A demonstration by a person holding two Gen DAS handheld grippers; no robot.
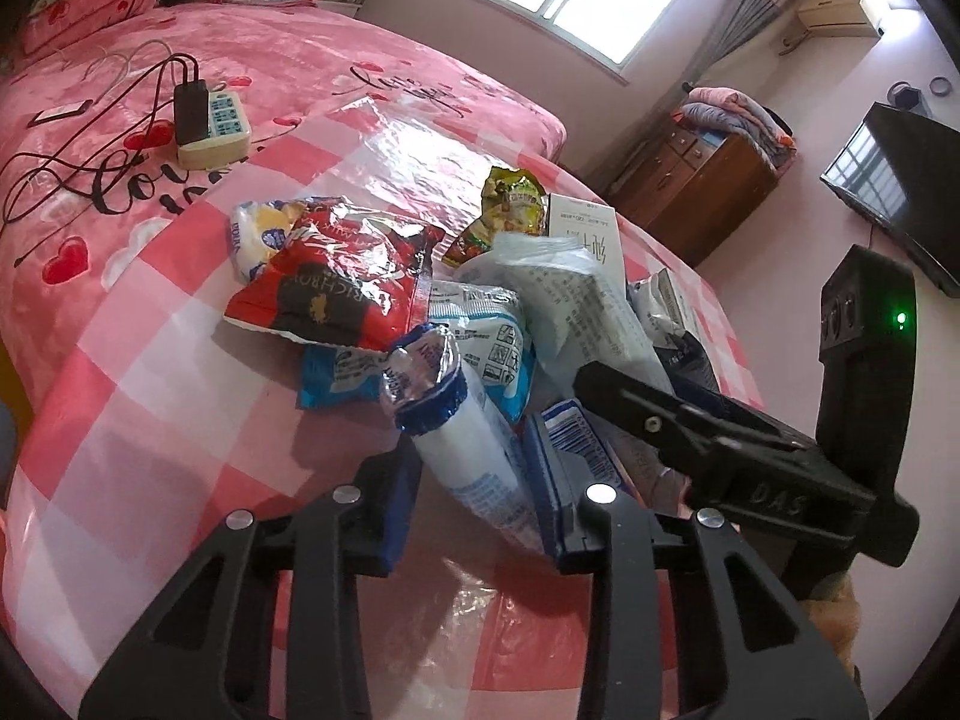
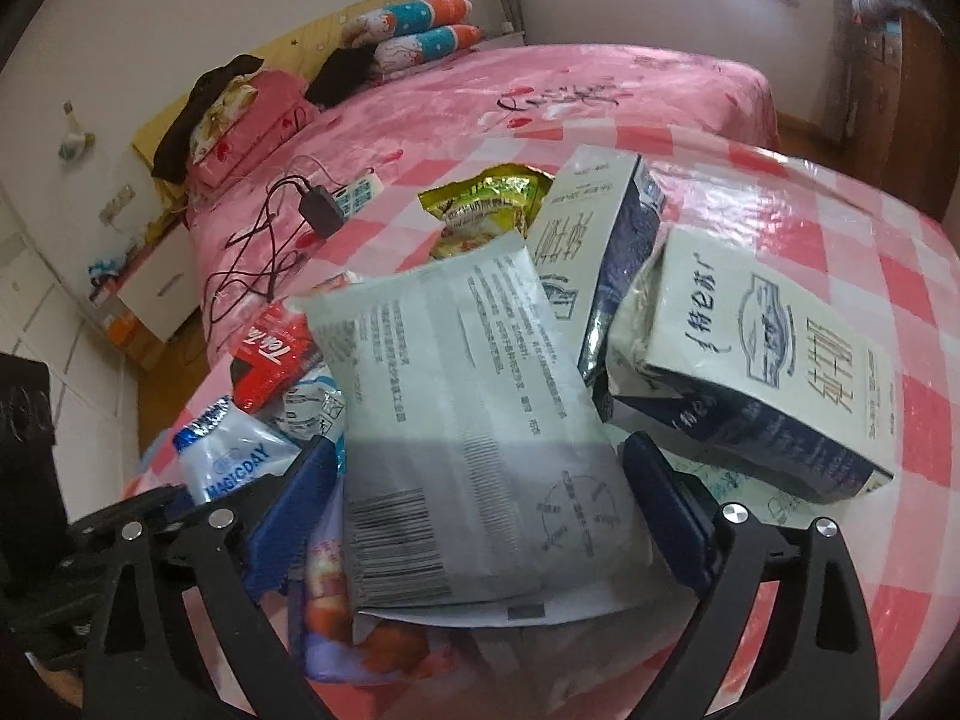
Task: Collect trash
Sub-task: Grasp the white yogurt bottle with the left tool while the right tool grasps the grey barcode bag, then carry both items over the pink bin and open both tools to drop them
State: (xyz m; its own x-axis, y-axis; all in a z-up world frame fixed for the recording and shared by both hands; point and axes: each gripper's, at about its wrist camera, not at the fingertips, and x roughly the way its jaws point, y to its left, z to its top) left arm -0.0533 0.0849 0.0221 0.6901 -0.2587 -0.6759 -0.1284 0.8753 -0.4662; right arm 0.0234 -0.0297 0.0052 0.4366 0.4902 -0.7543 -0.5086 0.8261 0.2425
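Now the left gripper (image 1: 474,474) clenches a white-and-blue wrapper (image 1: 462,450), its blue pads pressing both sides, at the near edge of a trash pile on the pink checked table (image 1: 150,372). Just beside it, the right gripper (image 2: 480,480) stands released, jaws wide around a pale printed pouch (image 2: 468,396) without touching it

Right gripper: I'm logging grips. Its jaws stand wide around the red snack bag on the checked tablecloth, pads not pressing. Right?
Not the red snack bag. The right wrist view shows the right gripper standing wide around the pale grey printed pouch on the checked tablecloth, pads not pressing.
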